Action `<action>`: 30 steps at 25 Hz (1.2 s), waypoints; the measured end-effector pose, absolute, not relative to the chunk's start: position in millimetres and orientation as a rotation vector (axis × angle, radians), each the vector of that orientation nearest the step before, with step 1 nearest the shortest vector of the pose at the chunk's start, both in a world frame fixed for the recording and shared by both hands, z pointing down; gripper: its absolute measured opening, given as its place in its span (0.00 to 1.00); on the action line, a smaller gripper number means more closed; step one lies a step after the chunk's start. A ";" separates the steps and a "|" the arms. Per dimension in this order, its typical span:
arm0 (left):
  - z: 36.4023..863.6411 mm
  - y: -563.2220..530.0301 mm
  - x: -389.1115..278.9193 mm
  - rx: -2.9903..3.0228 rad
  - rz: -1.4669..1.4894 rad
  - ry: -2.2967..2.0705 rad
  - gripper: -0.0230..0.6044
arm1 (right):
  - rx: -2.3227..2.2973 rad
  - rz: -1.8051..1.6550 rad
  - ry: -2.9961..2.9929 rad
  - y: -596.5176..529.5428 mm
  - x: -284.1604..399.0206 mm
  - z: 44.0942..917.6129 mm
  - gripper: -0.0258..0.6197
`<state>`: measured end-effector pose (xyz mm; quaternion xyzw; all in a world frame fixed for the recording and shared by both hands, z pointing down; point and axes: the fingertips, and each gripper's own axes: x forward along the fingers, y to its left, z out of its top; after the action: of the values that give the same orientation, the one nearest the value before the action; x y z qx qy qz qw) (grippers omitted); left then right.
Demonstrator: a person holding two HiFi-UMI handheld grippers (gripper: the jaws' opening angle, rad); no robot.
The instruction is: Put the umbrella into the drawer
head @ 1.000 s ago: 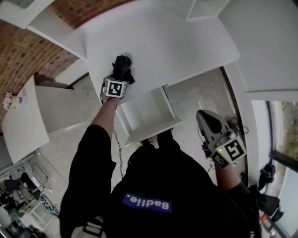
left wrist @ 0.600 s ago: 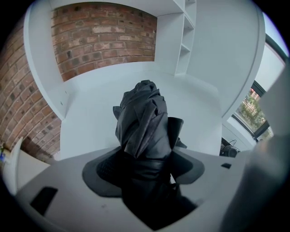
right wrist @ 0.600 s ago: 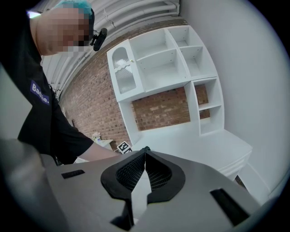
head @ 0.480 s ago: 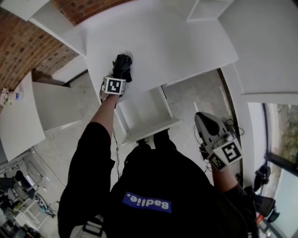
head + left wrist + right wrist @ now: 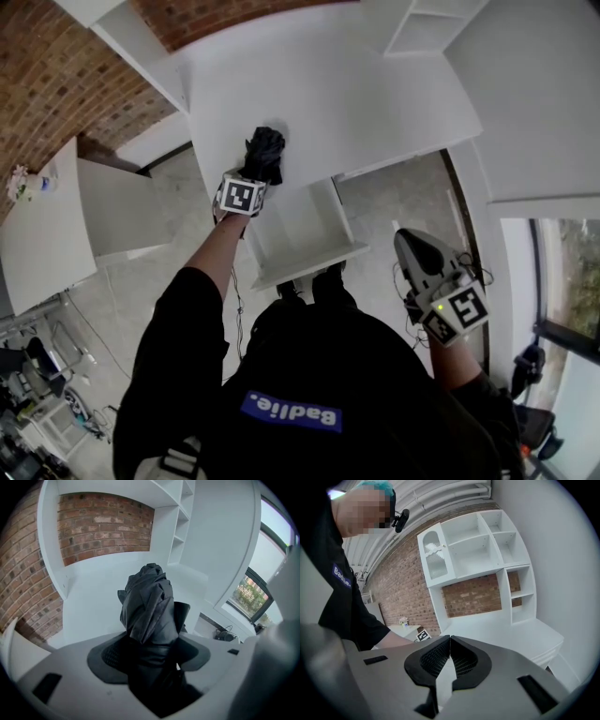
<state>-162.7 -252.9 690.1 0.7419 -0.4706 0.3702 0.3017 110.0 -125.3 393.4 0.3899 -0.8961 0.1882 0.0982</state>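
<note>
**A:** Nearest in, the right claw is seen clenched on nothing and held off to the side, well apart from the action.

**B:** And the drawer is found already pulled open, bare inside, just under the table's front edge.

**A:** Beyond it, the left claw has just been closing. The black umbrella is gripped between its jaws, with bundled fabric sticking out past the tips.

**B:** So where is the umbrella placed?

**A:** Over the front edge of the white table, just beside the open drawer. Whether it is lifted clear of the table cannot be told. The carrying step is judged to be in hand.

**B:** Next, the umbrella would need to be drawn towards the person over the drawer's opening, lowered inside, and only then released.
</note>
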 end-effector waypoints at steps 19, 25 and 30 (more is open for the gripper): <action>635.5 -143.0 -58.6 2.263 0.902 -0.999 0.47 | 1.234 0.589 -2.681 -86.7 109.9 382.7 0.09; 660.1 -122.4 -47.2 2.285 0.999 -0.914 0.47 | 1.226 0.591 -2.700 -82.8 108.9 383.5 0.09; 693.6 -110.4 -42.6 2.264 1.086 -0.857 0.47 | 1.242 0.607 -2.659 -85.2 115.8 392.2 0.09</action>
<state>-42.6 -110.4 693.6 0.8279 -0.3135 0.3972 0.2419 115.8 -85.2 392.2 0.4133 -0.8849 0.2020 0.0724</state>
